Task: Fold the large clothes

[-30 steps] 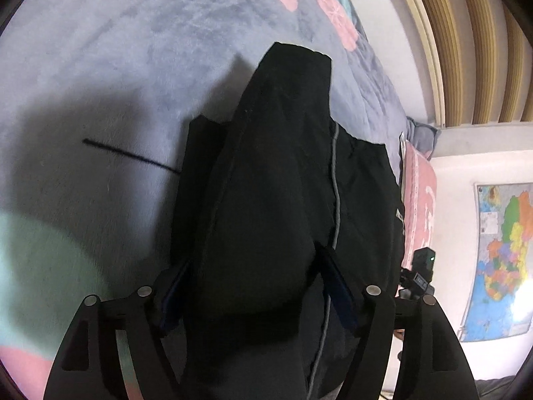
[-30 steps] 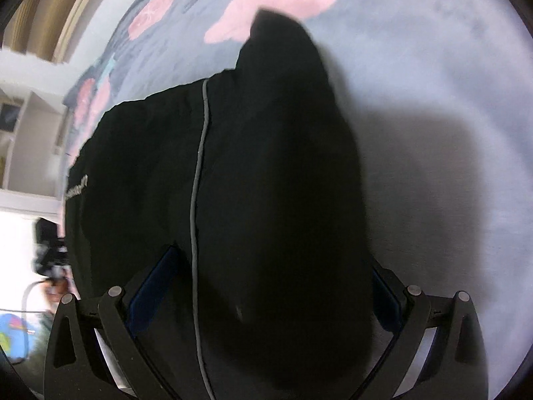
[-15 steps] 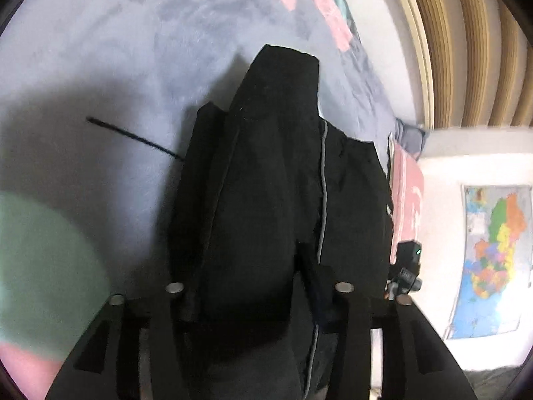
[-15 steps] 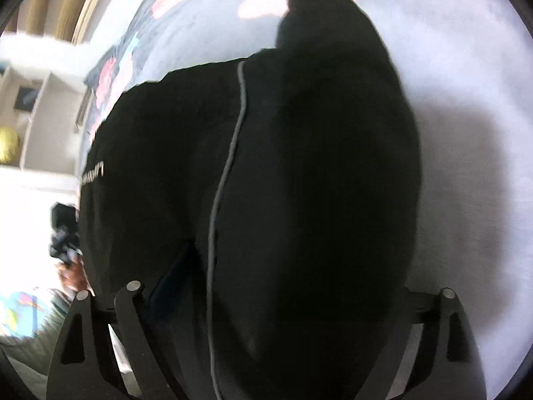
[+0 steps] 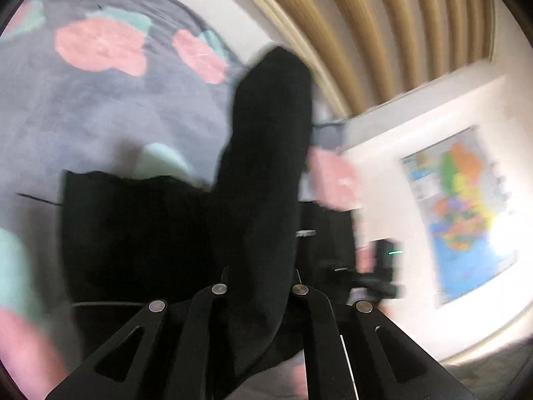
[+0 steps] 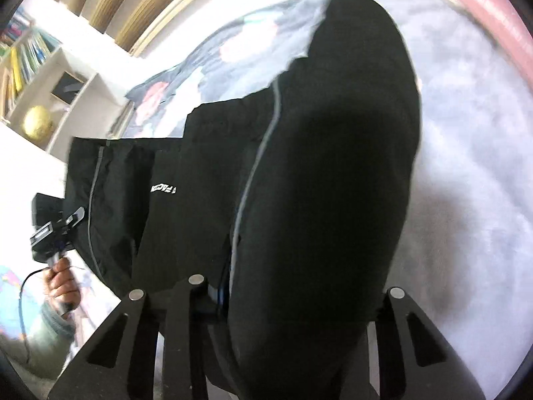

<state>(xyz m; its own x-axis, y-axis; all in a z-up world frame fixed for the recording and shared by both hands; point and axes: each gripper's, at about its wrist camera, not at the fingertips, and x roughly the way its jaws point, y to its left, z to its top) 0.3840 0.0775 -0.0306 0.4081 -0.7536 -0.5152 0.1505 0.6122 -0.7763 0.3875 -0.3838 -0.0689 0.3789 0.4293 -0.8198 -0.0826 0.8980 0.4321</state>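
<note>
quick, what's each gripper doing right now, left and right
Left gripper: closed on a bunch of the black garment.
Right gripper: closed on a thicker bunch of the same garment.

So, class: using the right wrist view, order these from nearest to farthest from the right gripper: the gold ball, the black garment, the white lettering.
1. black garment, clamped in the right gripper
2. white lettering, left of centre on the cloth
3. gold ball, on the far-left shelf

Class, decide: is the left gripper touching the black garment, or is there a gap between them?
Touching. The left wrist view shows the black garment bunched between the fingers of the left gripper, its fabric filling the narrow space between them.
</note>
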